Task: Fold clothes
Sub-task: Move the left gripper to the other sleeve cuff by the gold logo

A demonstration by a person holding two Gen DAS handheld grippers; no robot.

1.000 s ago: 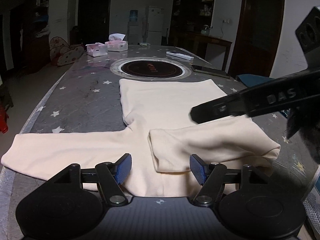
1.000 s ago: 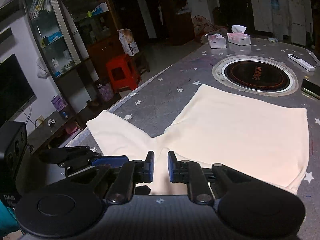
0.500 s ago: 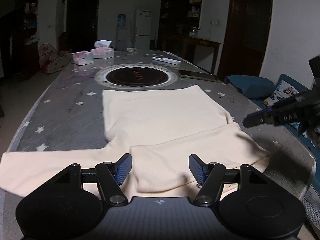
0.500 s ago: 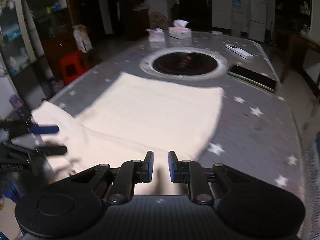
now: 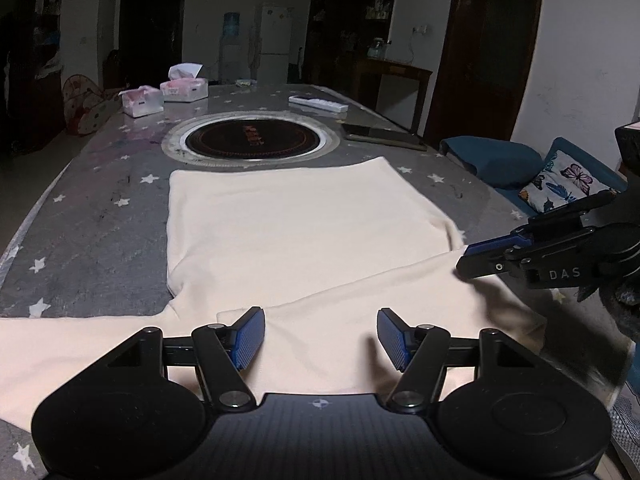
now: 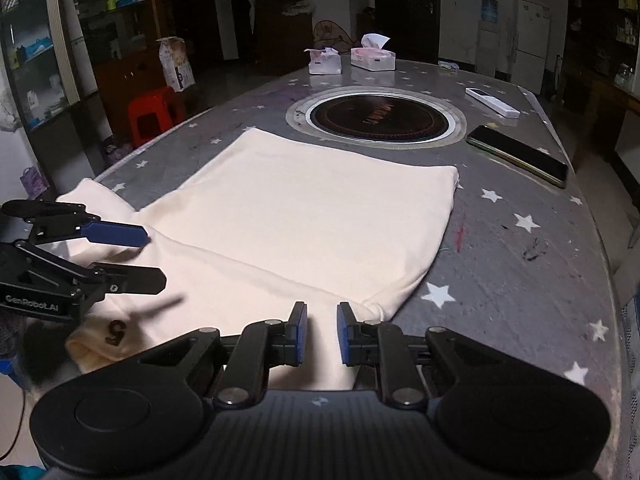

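Note:
A cream long-sleeved top [image 5: 300, 232] [image 6: 320, 208] lies flat on the grey star-patterned table [image 5: 100, 232]. One sleeve [image 5: 380, 292] is folded across the chest; the other sleeve [image 5: 60, 340] stretches out to the left. My left gripper [image 5: 320, 332] [image 6: 152, 258] hovers open over the folded sleeve's cuff end, nothing between its pads. My right gripper [image 6: 322, 320] [image 5: 464, 262] is shut to a narrow slit and empty, just above the top's right shoulder corner. A dark "5" mark [image 6: 114, 332] shows near the cloth's near edge.
A round inset hob [image 5: 252, 142] [image 6: 380, 118] sits beyond the top's hem. Tissue boxes [image 5: 184, 88] stand at the far end, with a remote [image 6: 492, 102] and a phone [image 6: 516, 156] at the right. A red stool [image 6: 150, 112] stands beside the table; a sofa cushion [image 5: 568, 184] lies beyond the right edge.
My right gripper has swung from over the middle of the top to its right shoulder corner, still shut. My left gripper has drifted right along the folded sleeve, still open.

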